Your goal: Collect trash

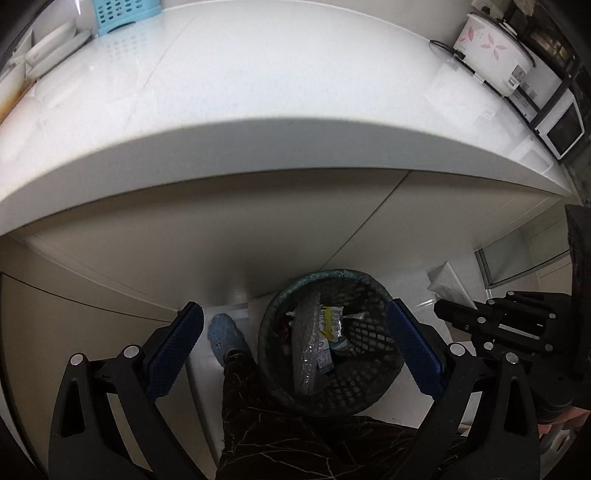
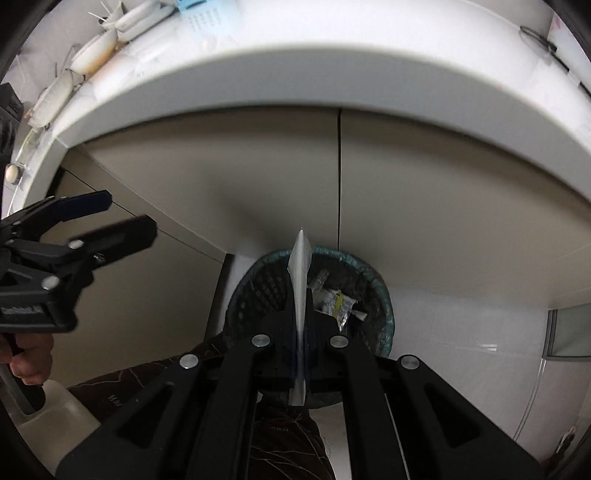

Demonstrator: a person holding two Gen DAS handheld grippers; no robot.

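Two claws [image 1: 295,350] [image 2: 301,332] hang over one mesh trash basket [image 1: 325,402] on the floor, near one white surface [image 1: 258,92]; one rice cooker [image 1: 491,48] and one blue basket [image 1: 118,14] sit far back, and one blue shoe [image 1: 225,332] shows at left.

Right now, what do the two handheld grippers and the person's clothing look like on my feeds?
Both grippers are matte black plastic with triangular cut-outs and round silver pivot bolts. The left gripper has dark blue textured pads; its body carries small white lettering, too blurred to read. The right gripper has the same black linkage. The person wears dark trousers with thin pale lines and a blue shoe.
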